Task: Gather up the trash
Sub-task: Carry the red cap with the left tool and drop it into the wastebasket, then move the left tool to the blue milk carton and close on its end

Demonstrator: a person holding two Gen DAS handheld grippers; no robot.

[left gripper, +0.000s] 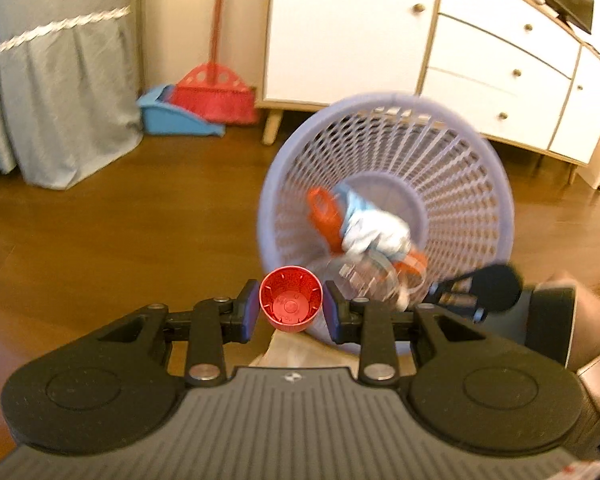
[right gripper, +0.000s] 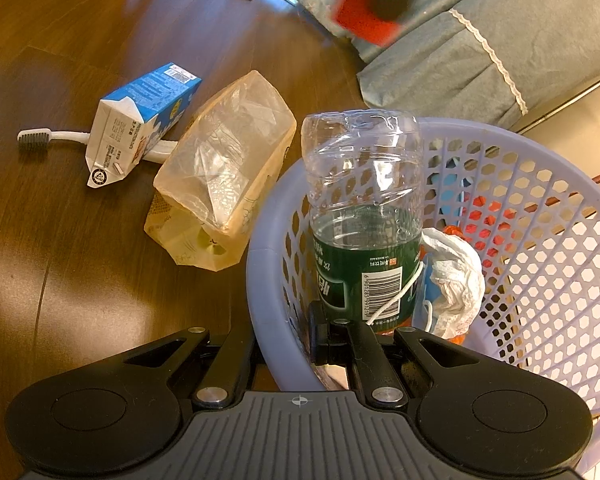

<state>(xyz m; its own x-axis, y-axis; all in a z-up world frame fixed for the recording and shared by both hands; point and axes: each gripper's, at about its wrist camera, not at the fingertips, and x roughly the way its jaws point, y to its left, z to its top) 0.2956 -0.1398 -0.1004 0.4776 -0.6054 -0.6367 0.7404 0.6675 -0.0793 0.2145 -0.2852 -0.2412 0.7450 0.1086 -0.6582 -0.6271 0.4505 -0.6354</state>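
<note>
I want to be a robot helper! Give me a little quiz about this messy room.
1. What sits between the jaws of the left gripper? A) a spoon B) a red cap C) a sock
2. True or false: the plastic bottle is in the basket.
3. Fill the gap: the toothbrush on the floor lies partly under the blue and white ____.

Key: 1 B; 2 true; 3 milk carton.
</note>
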